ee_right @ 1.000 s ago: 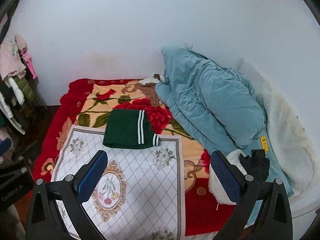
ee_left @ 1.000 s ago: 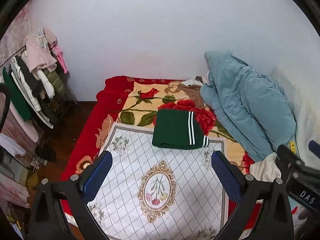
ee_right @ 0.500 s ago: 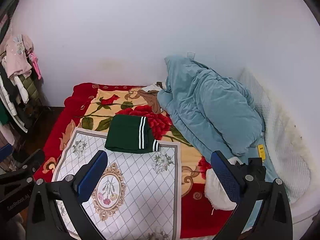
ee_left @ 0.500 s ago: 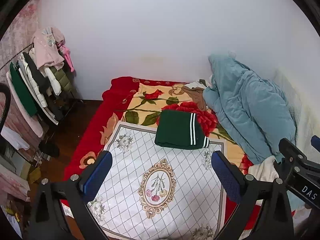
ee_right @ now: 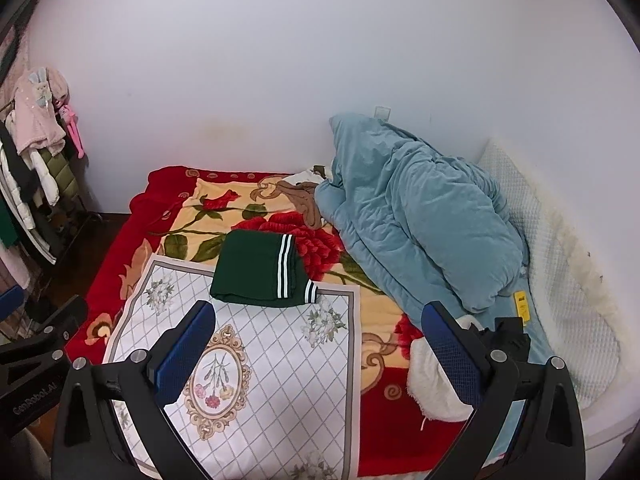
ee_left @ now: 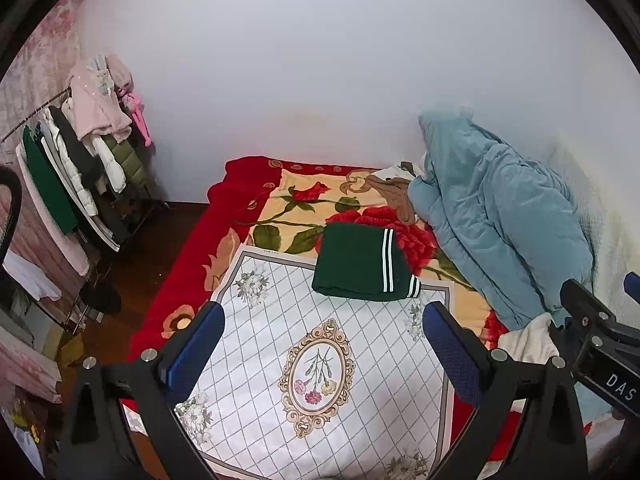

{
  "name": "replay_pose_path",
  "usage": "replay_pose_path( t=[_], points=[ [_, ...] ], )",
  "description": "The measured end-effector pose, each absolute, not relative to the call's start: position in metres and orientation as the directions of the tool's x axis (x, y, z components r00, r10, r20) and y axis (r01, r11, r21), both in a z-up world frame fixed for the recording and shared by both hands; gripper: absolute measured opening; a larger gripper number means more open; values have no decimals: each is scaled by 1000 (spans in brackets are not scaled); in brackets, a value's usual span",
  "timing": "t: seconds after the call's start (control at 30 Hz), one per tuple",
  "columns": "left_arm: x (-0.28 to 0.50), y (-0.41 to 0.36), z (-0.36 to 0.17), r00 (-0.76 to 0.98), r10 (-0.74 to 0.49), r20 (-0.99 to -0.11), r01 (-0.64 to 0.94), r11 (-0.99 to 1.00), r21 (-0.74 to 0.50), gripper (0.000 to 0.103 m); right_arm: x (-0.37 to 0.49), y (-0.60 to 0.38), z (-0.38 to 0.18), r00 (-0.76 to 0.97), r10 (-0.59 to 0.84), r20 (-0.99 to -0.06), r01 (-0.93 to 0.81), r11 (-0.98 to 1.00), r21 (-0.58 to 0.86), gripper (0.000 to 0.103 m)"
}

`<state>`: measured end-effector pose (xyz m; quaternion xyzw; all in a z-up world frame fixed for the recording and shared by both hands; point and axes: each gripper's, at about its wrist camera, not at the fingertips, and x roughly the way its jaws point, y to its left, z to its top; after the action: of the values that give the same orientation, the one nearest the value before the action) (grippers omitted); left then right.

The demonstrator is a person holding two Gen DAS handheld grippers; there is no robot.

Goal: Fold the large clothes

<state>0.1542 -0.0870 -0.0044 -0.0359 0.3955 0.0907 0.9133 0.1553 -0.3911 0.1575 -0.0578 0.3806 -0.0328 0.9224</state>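
Quilt [ee_right: 420,216] heaped R of folded garment [ee_right: 258,268]; rack [ee_left: 80,168] L.

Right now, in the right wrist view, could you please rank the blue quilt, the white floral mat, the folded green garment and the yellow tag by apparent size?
1. Blue quilt and white floral mat: too alike to rank, and the mat lies nearer.
2. Folded green garment.
3. Yellow tag.

"DAS" on right gripper [ee_left: 600,344]; "GenRobot.AI" on left gripper [ee_right: 36,360].
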Motion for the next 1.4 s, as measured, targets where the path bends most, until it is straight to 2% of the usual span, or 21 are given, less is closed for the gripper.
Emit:
replay_pose_path(
  t=[1.4],
  points=[
    [156,-83,13,705,131,-697,-165,986,19,101,157,-396,159,722,-115,-682,26,990,-139,103]
  ],
)
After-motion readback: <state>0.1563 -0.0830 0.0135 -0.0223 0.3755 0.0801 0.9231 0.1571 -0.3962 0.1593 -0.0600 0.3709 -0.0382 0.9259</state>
